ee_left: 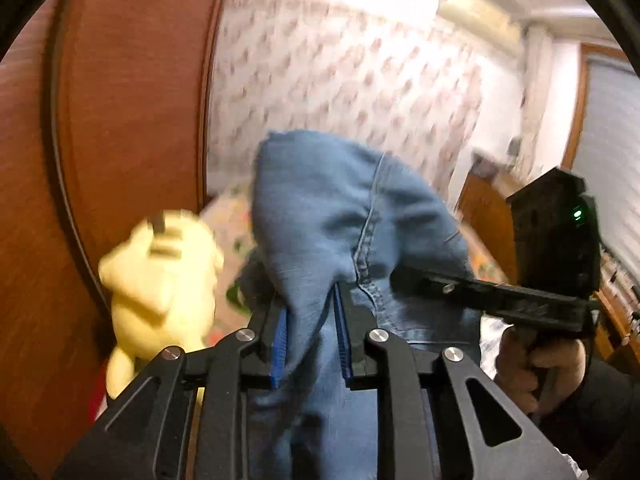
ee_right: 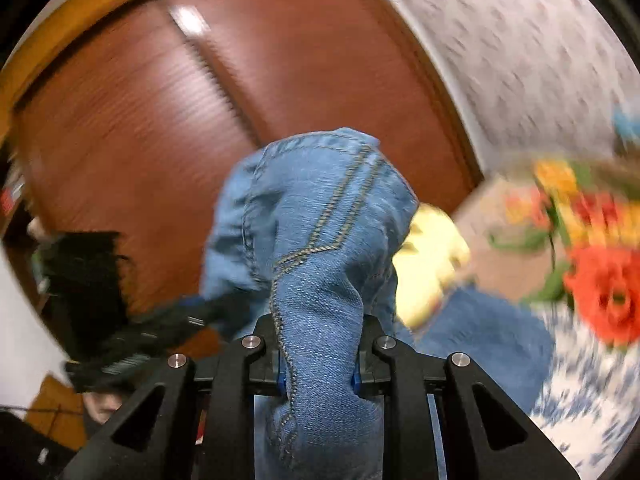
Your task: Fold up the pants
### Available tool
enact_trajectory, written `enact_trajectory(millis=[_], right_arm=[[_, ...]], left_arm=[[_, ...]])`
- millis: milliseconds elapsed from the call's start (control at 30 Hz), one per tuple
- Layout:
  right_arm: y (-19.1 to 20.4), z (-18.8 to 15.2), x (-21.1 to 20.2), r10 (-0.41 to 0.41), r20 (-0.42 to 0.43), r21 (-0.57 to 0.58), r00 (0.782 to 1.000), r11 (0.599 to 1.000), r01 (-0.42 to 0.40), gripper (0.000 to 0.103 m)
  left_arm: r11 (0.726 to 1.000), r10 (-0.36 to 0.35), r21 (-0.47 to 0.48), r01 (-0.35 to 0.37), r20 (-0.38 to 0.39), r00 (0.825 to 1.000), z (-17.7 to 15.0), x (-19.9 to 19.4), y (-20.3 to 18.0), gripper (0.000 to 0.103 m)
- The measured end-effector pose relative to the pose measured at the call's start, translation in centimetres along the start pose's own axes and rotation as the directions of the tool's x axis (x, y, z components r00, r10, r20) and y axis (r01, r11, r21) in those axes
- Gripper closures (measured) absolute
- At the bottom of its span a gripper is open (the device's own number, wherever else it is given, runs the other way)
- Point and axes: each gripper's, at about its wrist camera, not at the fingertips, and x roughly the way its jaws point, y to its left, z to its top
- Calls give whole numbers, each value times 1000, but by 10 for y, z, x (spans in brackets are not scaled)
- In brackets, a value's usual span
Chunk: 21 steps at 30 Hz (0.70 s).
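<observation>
Both the left gripper [ee_left: 310, 336] and right gripper [ee_right: 320, 356] are clamped on bunched jeans [ee_left: 340, 216], lifted above the floral bedspread [ee_right: 592, 360]. Blur hides the hanging length, so it may sweep the yellow plush toy [ee_left: 160, 276] beside the bedspread.

The right claw [ee_right: 320, 360] is clamped on a bunched fold of blue denim pants [ee_right: 320, 240], which rise between its black fingers and show double rows of tan stitching. More denim lies lower right on a blue-and-white patterned cloth. A yellow plush toy [ee_right: 432, 256] sits just behind the pants. At far right, a blurred print of red and orange flowers. At left, the other claw [ee_right: 120, 320], black and blurred. Behind, reddish-brown wooden panels [ee_right: 200, 100] and patterned wallpaper [ee_right: 520, 60].
</observation>
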Motion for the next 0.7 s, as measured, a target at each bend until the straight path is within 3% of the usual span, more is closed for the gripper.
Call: enact_trajectory(millis=[100,133,200,233,267,367,533,633,700], right_arm=[[-65,-28,31,-158,-82,70,984,984,164,80],[-78,-33,32,-173,-87,88,981,980,181,77],[-98,-33,27,-181,-87,125,980,974,191,68],[-100,-31,24,-195,-97,118,976,971,206,57],[-96,-30,26,-222,-112,96,969,968,233,51],[-91,-23,12,-282,-134,23,950,957,288,47],[-48,-4,-7,-373,-70,-83,925,926,367,47],[-17,-3,-8,-378,-45,-117,925,921,371,54],[-5,-9,4,-430,-66,-181,901,893,413,58]], left_arm=[[1000,-9,6,10,-99,995,-20,45,0,82],[1000,-17,10,19,-118,993,-24,54,-1,82],[999,-32,13,34,-141,990,-33,61,-3,82],[999,-34,15,37,-146,989,-32,64,-4,82],[999,-33,21,36,-152,988,-28,68,-1,82],[999,-25,36,32,-170,985,-32,67,-4,82],[998,-22,46,32,-198,980,-44,61,-24,82],[998,-12,58,24,-210,978,-47,62,-30,82],[997,3,70,13,-221,975,-51,65,-31,82]])
